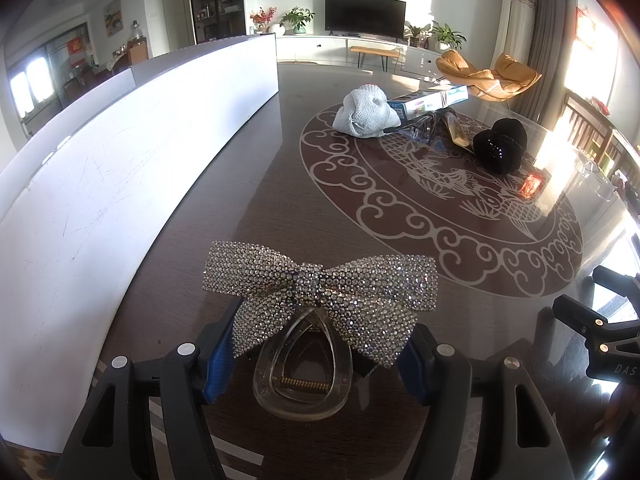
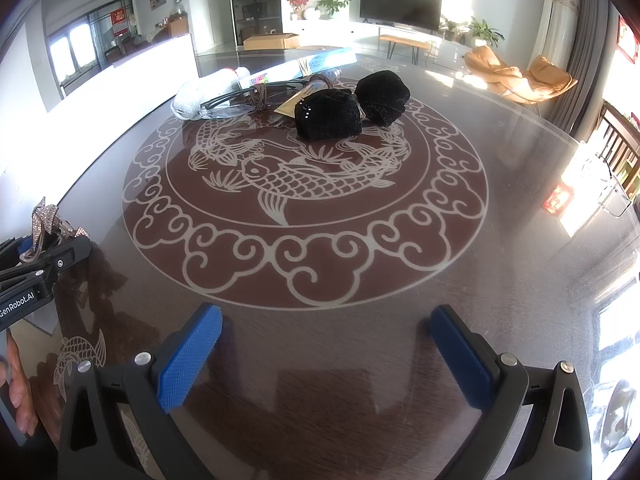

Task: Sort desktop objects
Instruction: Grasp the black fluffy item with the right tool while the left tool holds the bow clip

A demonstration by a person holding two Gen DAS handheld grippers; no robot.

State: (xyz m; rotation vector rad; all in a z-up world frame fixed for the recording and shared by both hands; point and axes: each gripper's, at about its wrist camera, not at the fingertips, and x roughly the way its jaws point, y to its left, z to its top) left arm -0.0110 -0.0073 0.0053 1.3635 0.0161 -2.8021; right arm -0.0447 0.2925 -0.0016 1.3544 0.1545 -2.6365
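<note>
Writing: "GenRobot.AI" runs in white along the black body of the left tool (image 2: 44,256) at the left edge of the right wrist view; the letters "DAS" show on the black frame of the right tool (image 1: 600,320) at the right edge of the left wrist view. A red tag (image 2: 557,199) lies at right on the bench; its marks are too small to read.

Hair clip: the rhinestone bow hair clip (image 1: 320,292) sits low in the centre of the left wrist view, between the blue pads (image 1: 218,360) of the left tool (image 1: 316,354).

Clip axis: the bow's long axis runs left to right across the frame; the clear teardrop handle with its brass spring points toward the bottom edge.

Left tool: partly closed, its pads touching the bow's lower lobes on both sides, so it holds the clip.

Right tool: in its own view the right tool (image 2: 320,354) stands wide, blue pads well apart with only bare bench between them.

Bench: dark glossy bench (image 2: 500,280) with a pale fish and cloud-scroll medallion (image 2: 304,188).

Far pile: above the medallion's centre lie a black velvet scrunchie (image 2: 352,108), dark-framed glasses (image 2: 244,98), a white knitted glove (image 1: 366,112) and a long printed box (image 1: 428,100), its text not legible.

White panel: a white panel (image 1: 100,180) fills the left of the left wrist view.

Hand: fingers (image 2: 20,396) show at the lower left edge of the right wrist view.
</note>
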